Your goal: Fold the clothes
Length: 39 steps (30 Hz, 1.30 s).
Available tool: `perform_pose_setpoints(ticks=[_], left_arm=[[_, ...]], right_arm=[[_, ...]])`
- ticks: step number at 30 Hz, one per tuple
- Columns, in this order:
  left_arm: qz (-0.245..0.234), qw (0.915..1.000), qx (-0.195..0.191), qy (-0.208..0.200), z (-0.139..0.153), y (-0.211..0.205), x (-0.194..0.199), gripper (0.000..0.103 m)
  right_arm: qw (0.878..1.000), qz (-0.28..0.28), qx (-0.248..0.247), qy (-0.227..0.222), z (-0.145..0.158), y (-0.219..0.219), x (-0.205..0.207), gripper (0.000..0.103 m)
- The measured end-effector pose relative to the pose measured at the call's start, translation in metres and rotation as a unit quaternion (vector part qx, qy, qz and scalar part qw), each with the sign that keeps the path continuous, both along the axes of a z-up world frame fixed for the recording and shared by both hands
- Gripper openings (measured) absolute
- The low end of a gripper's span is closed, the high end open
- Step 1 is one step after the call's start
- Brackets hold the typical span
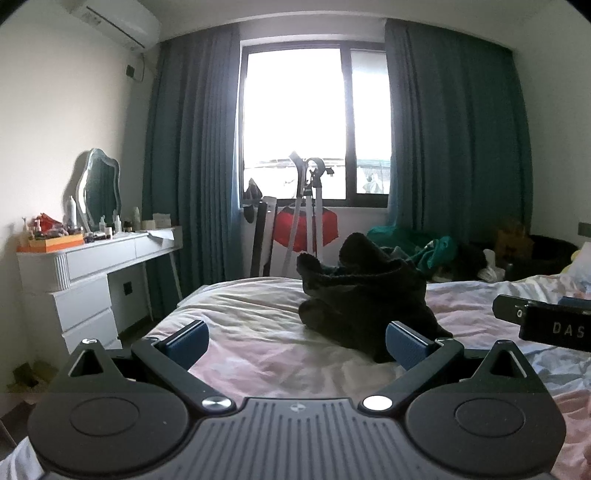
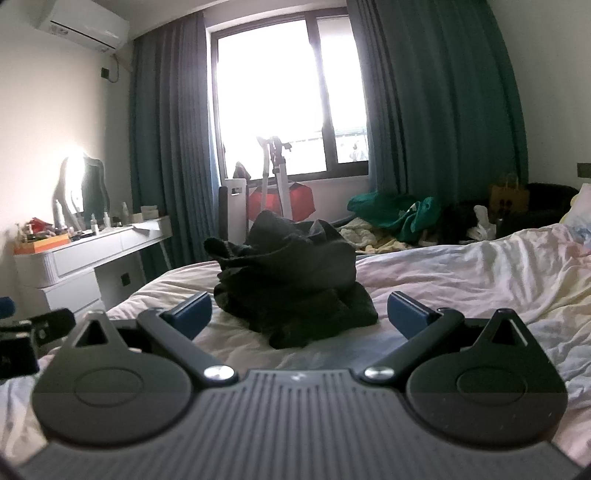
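Dark charcoal fabric, a crumpled garment (image 1: 364,295), heaped on the pale pink and cream bed sheet (image 1: 251,332), unfolded, lying at 1 o'clock ahead of the left gripper (image 1: 297,341) and at 12 o'clock ahead of the right gripper (image 2: 299,314). Left gripper: blue-padded fingers (image 1: 186,341) spread wide, holding nothing; right-hand pad just beside the near edge of the garment, contact not determinable. Right gripper: fingers (image 2: 406,312) likewise spread wide, empty, the heap framed between them but farther off. Legible writing: white letters "DAS" on the black body of the right gripper (image 1: 554,326) seen at 3 o'clock in the left wrist view; remainder of the lettering cut off by the frame edge. Small round emblem on each gripper housing, unreadable. White dressing table (image 1: 99,266) at 9 o'clock, carrying an orange box (image 1: 55,242), bottles and a wavy-framed mirror (image 1: 99,188). Teal curtains (image 1: 192,147) flanking a bright window (image 1: 295,110) at 12 o'clock. White air conditioner (image 1: 118,22) at 11 o'clock, markings too small to read. Green clothing pile (image 2: 395,214) at 2 o'clock beyond the bed.
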<state>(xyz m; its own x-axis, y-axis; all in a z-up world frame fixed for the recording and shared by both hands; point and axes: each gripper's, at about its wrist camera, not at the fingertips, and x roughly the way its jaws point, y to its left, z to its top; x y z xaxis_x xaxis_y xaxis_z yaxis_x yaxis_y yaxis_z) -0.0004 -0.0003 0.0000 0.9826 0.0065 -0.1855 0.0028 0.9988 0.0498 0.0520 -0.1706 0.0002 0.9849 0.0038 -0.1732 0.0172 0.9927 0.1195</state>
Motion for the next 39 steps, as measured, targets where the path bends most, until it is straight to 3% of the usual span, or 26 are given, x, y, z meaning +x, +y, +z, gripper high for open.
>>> perform_pose_setpoints(ticks=[5, 7, 10, 39], left_arm=[[0.000, 0.9999, 0.014, 0.002, -0.001, -0.010, -0.005, 0.103], [-0.003, 1.0000, 0.003, -0.005, 0.001, -0.005, -0.015, 0.103], [-0.007, 0.9998, 0.006, 0.019, 0.002, -0.005, 0.000, 0.103], [-0.005, 0.9999, 0.007, 0.011, -0.002, -0.004, -0.003, 0.103]], right_arm=[[1.000, 0.001, -0.001, -0.006, -0.002, 0.000, 0.000, 0.103], [1.000, 0.001, 0.001, -0.003, -0.003, -0.002, 0.002, 0.103], [1.000, 0.000, 0.005, -0.003, 0.007, -0.004, -0.001, 0.103], [1.000, -0.005, -0.005, -0.001, 0.001, 0.000, -0.001, 0.103]])
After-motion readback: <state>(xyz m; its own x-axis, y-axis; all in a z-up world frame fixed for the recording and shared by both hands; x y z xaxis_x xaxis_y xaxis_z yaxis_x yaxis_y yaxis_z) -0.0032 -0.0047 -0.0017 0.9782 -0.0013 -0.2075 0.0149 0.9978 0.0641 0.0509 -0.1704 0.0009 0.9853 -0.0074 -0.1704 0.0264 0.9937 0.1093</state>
